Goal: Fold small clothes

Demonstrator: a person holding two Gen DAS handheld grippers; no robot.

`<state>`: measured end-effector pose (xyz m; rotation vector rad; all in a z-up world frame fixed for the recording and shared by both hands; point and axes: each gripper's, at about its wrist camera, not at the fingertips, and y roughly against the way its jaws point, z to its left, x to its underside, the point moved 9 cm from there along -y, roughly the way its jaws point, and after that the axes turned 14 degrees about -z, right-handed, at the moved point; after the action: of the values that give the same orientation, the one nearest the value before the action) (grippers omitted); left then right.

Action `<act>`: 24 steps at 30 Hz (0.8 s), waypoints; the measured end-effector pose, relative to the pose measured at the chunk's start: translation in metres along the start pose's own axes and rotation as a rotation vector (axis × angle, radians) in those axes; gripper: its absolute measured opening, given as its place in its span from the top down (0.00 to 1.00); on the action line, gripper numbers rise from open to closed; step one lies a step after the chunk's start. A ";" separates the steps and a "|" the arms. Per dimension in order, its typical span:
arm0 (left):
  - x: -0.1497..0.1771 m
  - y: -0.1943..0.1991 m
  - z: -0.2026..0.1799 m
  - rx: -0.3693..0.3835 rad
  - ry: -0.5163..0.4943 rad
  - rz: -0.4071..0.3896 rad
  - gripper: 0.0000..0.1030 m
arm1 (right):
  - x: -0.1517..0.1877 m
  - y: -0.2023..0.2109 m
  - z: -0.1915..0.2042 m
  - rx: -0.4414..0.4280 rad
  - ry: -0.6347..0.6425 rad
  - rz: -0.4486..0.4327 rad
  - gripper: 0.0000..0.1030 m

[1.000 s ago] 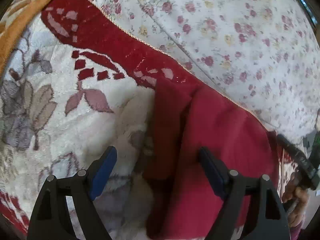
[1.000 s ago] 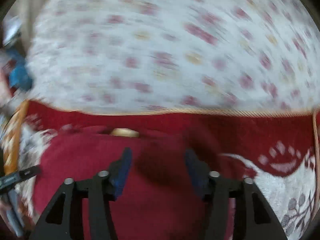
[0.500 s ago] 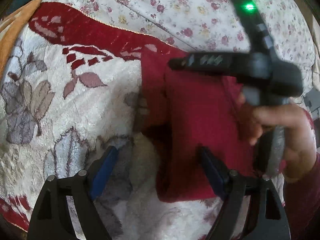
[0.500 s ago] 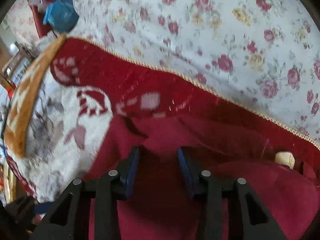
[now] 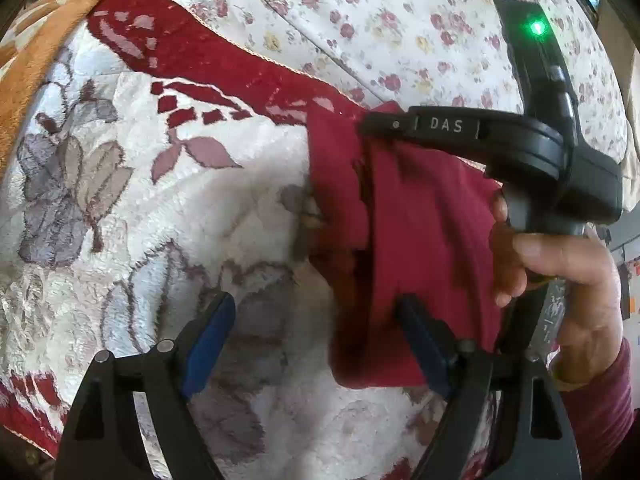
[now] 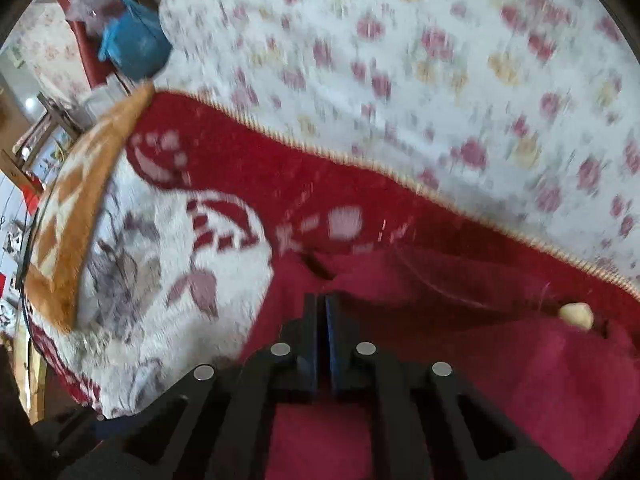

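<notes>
Looking along the left gripper (image 5: 310, 340), its blue pads stand wide apart with nothing pinched; one pad rests against the near edge of the red garment (image 5: 420, 248), which lies on the plush flowered blanket (image 5: 120, 200). A second ago only cloth filled this view; now the right gripper (image 5: 370, 125), held in a hand (image 5: 560, 280), reaches across the garment with its tip at the far edge.

From the right wrist, the right gripper (image 6: 321, 308) has gone from spread wide to pressed together, seemingly nipping a fold at the garment's (image 6: 520, 380) upper edge, though how much cloth sits between the pads I cannot tell. A pale button (image 6: 576, 315) shows to the right. That grip probably marks the start of a fold toward the near side.
</notes>
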<state>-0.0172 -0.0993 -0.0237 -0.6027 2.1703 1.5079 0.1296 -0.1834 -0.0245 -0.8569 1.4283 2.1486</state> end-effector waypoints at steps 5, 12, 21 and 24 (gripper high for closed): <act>-0.004 -0.002 -0.001 -0.012 0.010 -0.006 0.20 | 0.016 -0.011 -0.008 0.003 -0.063 0.039 0.95; -0.002 -0.010 -0.009 -0.028 -0.021 -0.001 0.20 | 0.015 0.020 -0.002 -0.031 -0.069 0.017 0.44; -0.003 -0.003 0.001 -0.028 -0.001 -0.013 0.20 | 0.017 0.005 0.011 0.004 0.059 0.030 0.93; -0.010 -0.002 -0.001 -0.024 0.012 -0.033 0.20 | 0.020 -0.002 0.010 -0.022 0.005 0.037 0.93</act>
<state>-0.0082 -0.0996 -0.0191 -0.6547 2.1435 1.5186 0.1134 -0.1732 -0.0370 -0.8514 1.4361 2.1950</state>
